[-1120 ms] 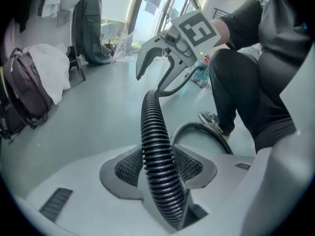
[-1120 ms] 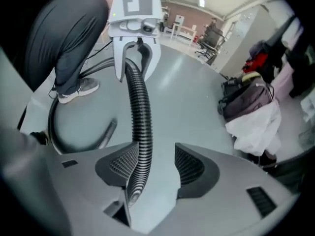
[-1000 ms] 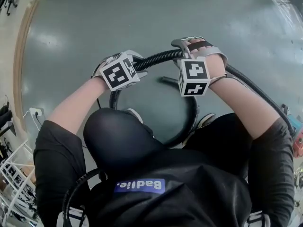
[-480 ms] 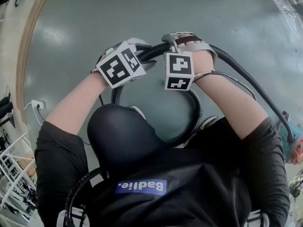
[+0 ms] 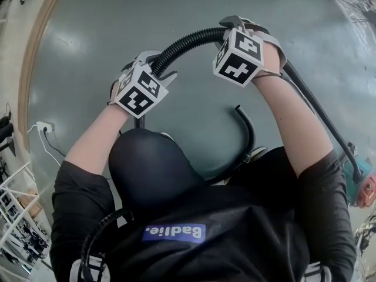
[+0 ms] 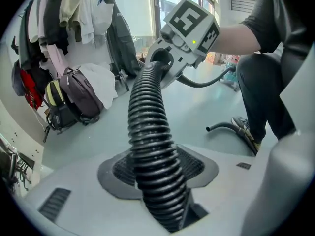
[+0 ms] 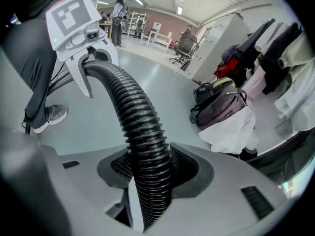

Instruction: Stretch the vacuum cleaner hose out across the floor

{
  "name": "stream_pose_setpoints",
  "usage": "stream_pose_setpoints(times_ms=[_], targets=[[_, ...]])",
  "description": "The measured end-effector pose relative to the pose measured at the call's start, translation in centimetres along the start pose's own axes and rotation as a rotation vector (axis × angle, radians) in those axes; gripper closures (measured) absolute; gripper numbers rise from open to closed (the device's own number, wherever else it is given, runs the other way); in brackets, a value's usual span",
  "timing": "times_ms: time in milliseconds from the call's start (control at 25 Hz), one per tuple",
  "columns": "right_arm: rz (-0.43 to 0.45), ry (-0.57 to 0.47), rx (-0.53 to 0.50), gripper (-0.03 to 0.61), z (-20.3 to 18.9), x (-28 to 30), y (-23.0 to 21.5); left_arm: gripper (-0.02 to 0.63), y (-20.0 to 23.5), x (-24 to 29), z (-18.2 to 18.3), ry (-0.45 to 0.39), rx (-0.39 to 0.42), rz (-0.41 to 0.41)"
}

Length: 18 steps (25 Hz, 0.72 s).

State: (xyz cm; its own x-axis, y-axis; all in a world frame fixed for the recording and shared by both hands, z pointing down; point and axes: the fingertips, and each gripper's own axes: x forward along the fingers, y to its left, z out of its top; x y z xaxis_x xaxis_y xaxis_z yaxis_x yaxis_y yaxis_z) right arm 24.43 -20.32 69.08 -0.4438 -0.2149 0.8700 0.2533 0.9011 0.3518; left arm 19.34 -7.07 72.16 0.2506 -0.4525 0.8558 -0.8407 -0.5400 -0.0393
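Vacuum cleaner hose [image 5: 183,40], black and ribbed, arches in mid-air in front of a person in a dark shirt, strung between two hand-held grippers above the grey floor [image 5: 106,22]. Nearest the body, a black tube end [image 5: 238,109] curls on the floor beside a shoe [image 5: 257,151]. At the arch's lower end, the left gripper [image 5: 154,63] has the hose running between its jaws, which are opening, a dark gap showing at one side of the ribs. Higher and farther out, the right gripper [image 5: 234,25] straddles the hose too, its jaws likewise opening, with a pale sliver of floor visible beside it. From there the hose trails down past the right arm toward a teal and red machine [image 5: 363,178]. Beyond, backpacks [image 6: 78,95] and hung coats [image 6: 74,9] line a wall.
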Motion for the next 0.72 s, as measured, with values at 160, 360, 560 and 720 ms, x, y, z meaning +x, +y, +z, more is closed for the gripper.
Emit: stream_pose_setpoints(times_ms=[160,360,560,720], targets=[[0.005,0.03,-0.125,0.394,-0.3,0.9,1.6,0.433,0.8,-0.5,-1.0,0.067,0.034,-0.034],[-0.026,0.005,-0.28,0.333,2.9,0.0,3.1,0.442,2.9,-2.1,-0.7,0.155,0.167,-0.049],[-0.066,-0.12,-0.295,0.33,10.3,-0.8,3.4,0.437,4.2,-3.8,1.4,0.227,0.308,-0.118],[-0.078,-0.104,-0.228,0.442,11.2,0.2,2.1,0.419,3.9,-4.0,3.9,0.176,0.305,-0.12]])
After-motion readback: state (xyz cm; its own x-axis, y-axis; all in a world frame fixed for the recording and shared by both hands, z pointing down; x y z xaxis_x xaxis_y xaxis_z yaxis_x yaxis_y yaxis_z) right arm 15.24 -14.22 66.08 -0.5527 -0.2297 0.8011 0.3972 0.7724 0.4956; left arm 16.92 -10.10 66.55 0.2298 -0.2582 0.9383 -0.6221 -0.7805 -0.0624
